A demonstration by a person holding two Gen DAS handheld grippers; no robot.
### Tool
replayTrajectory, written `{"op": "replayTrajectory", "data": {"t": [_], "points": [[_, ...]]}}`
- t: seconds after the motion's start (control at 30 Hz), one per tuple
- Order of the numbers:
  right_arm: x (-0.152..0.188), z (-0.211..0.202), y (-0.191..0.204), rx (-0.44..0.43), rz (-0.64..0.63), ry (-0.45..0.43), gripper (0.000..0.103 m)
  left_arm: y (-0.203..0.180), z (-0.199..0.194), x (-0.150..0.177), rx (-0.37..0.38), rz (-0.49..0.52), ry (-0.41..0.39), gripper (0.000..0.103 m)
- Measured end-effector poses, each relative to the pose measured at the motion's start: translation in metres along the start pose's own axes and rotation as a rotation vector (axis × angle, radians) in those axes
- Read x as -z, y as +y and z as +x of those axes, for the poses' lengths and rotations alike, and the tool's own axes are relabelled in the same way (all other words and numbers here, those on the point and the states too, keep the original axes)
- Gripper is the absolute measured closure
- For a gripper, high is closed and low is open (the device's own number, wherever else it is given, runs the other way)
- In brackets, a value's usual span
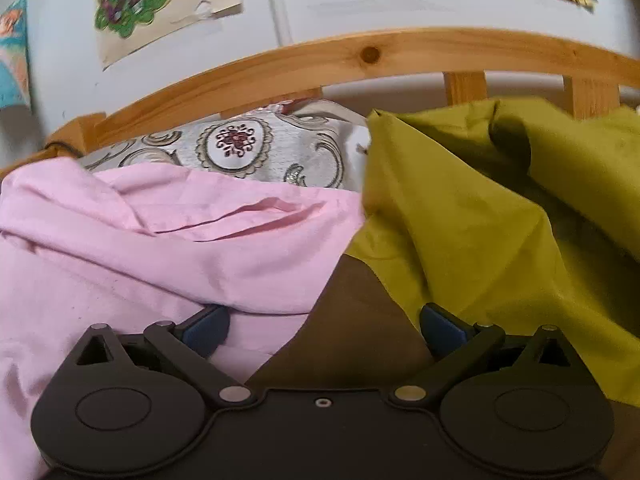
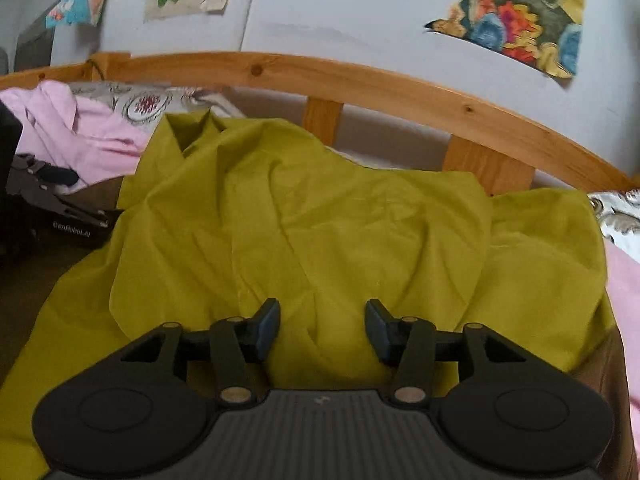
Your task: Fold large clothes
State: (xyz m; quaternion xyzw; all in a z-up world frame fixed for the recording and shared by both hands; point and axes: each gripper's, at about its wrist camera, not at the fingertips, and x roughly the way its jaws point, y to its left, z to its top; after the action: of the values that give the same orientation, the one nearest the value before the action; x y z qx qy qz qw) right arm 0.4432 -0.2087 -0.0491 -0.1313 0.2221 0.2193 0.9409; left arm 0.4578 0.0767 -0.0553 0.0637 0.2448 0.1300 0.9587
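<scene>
Folding barely begun: 2 garments lie rumpled on the bed, both claws apart and holding nothing.

The green cloth (image 2: 312, 216) sprawls creased across the brown cover (image 1: 352, 344), 1 corner bunched up near the wooden bed rail (image 2: 360, 80); the pink cloth (image 1: 160, 240) is heaped just beside it, touching its edge. The right claw (image 2: 322, 330) hangs over the green cloth with its jaws parted, nothing between them. The left claw (image 1: 324, 328) stands wide over the bare strip between the 2 cloths. Free room looks tight: rail and patterned pillow (image 1: 240, 148) hem in the far side.
</scene>
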Motion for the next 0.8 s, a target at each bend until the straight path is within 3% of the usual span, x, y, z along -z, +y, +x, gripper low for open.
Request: {"op": "replayTrajectory", "data": {"t": [0.07,0.1,0.2,0.3,0.47,0.53,0.67,0.8], "points": [[-0.003,-0.012,0.002,0.0,0.02,-0.013,0.04,0.004,-0.008,-0.005,0.02,-0.043,-0.018,0.006],[-0.004,-0.018,0.003,0.002,0.023,-0.029,0.03,0.008,-0.014,-0.007,0.037,-0.08,-0.051,0.006],[-0.008,-0.036,0.004,-0.001,0.041,-0.074,0.016,0.009,-0.018,-0.022,0.07,-0.14,-0.123,0.002],[-0.009,-0.053,0.004,0.013,0.099,-0.064,0.013,-0.006,0.003,-0.044,0.051,-0.12,-0.088,0.002],[0.008,-0.094,0.001,0.042,0.149,-0.064,0.003,-0.042,0.06,-0.064,-0.053,0.061,0.068,0.0],[0.019,-0.107,-0.001,0.067,0.141,-0.043,0.001,-0.049,0.07,-0.064,-0.068,0.08,0.073,0.0],[0.038,-0.126,-0.009,0.099,0.164,0.02,0.001,-0.039,0.062,-0.066,-0.049,0.035,0.083,0.001],[0.053,-0.148,-0.014,0.095,0.21,0.037,0.0,-0.015,0.029,-0.056,-0.014,0.009,0.075,0.001]]}}
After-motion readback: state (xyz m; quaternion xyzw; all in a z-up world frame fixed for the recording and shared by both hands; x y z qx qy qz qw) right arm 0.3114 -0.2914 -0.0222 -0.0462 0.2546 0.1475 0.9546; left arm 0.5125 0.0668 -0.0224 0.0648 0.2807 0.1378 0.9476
